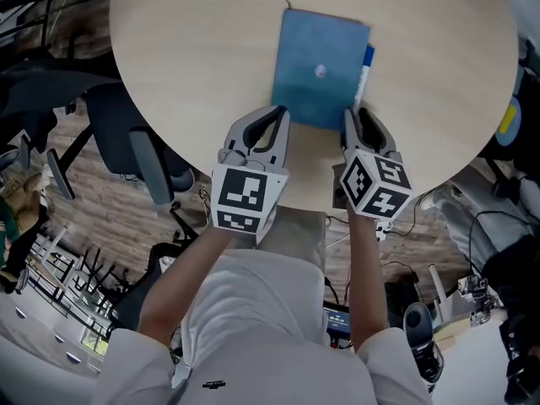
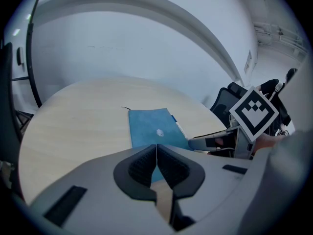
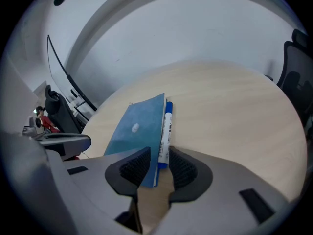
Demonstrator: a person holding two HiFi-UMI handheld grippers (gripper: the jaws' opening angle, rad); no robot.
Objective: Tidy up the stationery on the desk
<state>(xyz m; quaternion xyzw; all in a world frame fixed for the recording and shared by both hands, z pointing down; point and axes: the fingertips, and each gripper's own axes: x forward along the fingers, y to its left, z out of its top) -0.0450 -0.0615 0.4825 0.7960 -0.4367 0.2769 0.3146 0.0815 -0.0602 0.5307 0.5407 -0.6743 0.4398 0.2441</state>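
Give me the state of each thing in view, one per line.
Blue notebook: closed, flat on the table.
Pen: capped, lying along the notebook's right edge, near end between the right gripper's jaws.
Left gripper: jaws shut, nothing seen between them.
Right gripper: jaws apart, not clamping.

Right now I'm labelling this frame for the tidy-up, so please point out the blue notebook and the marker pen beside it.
blue notebook (image 1: 314,87): head view, middle of its cover.
marker pen (image 3: 165,133): right gripper view, on its white barrel.
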